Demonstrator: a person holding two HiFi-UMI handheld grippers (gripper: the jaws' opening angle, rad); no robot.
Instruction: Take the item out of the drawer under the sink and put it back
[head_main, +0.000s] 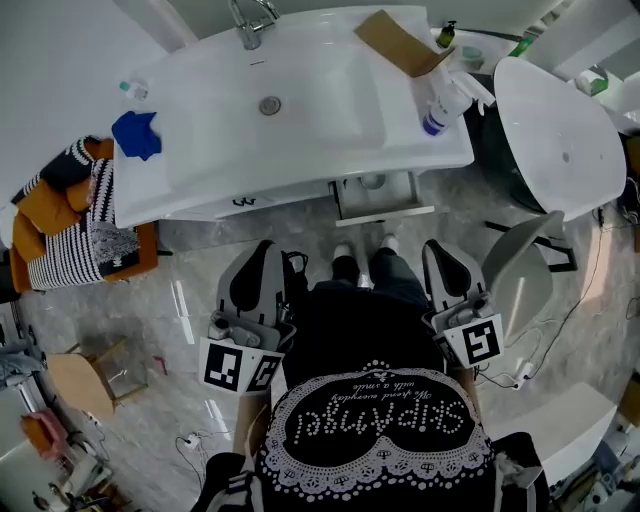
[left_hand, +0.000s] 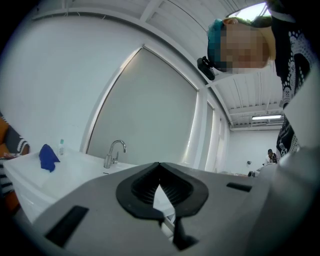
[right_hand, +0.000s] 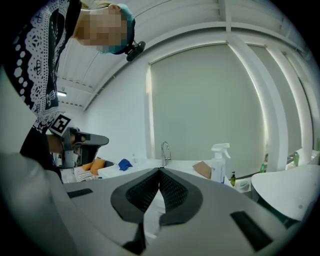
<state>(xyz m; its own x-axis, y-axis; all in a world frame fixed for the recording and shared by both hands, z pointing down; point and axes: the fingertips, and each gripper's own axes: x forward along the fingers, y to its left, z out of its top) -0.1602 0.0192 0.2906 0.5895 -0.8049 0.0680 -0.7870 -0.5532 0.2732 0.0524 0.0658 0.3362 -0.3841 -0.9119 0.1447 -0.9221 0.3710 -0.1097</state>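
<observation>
A white sink counter (head_main: 200, 180) fills the top of the head view, with its faucet (head_main: 250, 20) at the far edge. Under its right part a white drawer (head_main: 385, 211) stands pulled out; something small and pale lies inside, too small to name. My left gripper (head_main: 265, 248) and right gripper (head_main: 438, 248) hang close to my body, well short of the drawer, both pointing at the counter. Seen in its own view, the left gripper (left_hand: 159, 164) has its jaws meeting at the tips with nothing between them. The right gripper (right_hand: 160, 170) is shut and empty too.
On the counter lie a blue cloth (head_main: 135, 133), a piece of cardboard (head_main: 400, 42) and a spray bottle (head_main: 440, 105). A white rounded fixture (head_main: 560, 130) stands to the right. An orange seat with striped fabric (head_main: 70, 225) and a small wooden stool (head_main: 85, 385) are at the left.
</observation>
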